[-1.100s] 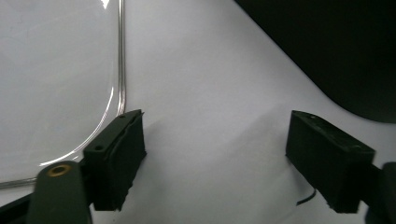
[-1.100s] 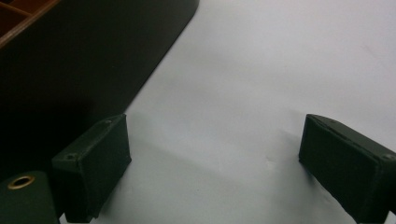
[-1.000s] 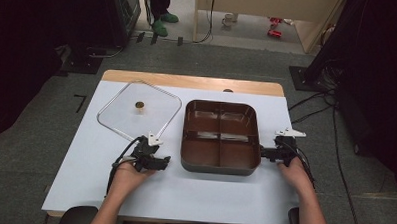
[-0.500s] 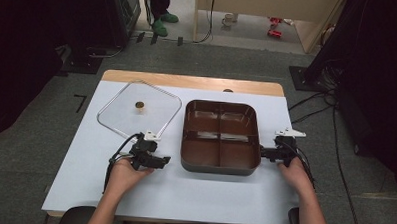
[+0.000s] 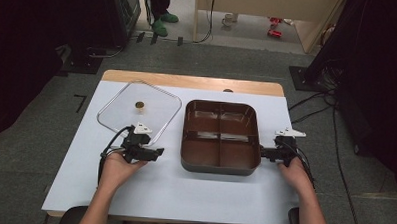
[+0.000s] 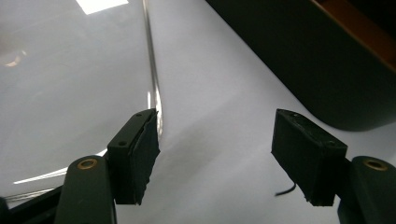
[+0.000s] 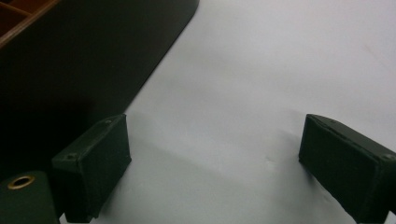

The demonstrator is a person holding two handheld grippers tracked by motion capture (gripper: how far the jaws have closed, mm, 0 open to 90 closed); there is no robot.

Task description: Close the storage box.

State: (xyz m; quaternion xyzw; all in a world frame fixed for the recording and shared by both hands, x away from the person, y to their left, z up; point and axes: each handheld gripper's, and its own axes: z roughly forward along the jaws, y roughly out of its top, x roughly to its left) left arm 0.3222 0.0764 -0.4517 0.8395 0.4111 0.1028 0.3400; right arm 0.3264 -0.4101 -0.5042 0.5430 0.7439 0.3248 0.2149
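Note:
A dark brown tray (image 5: 219, 166) with four compartments sits mid-table, and nothing lies in them. Left of it lies a clear square lid (image 5: 119, 114) with a small brown knob (image 5: 139, 106). My left gripper (image 5: 157, 152) hovers at the lid's near right corner, pointing toward the tray, open. In the left gripper view the left gripper (image 6: 217, 126) has the lid's rim (image 6: 154, 88) beside its left pad, the tray's wall (image 6: 303, 60) is beyond, and only bare table lies between the pads. My right gripper (image 5: 263, 153) stands open at the tray's right wall (image 7: 84, 56), with nothing between the jaws of the right gripper (image 7: 215, 135).
The white tabletop (image 5: 193, 197) has a wooden strip (image 5: 192, 82) along its far edge. Cables (image 5: 107, 151) trail from both grippers over the table. Beyond the table are grey floor, dark equipment and a person's green shoes (image 5: 159, 25).
My left gripper has lifted a little and drifted back from the tray toward the lid's corner. The right gripper, tray and lid have kept still.

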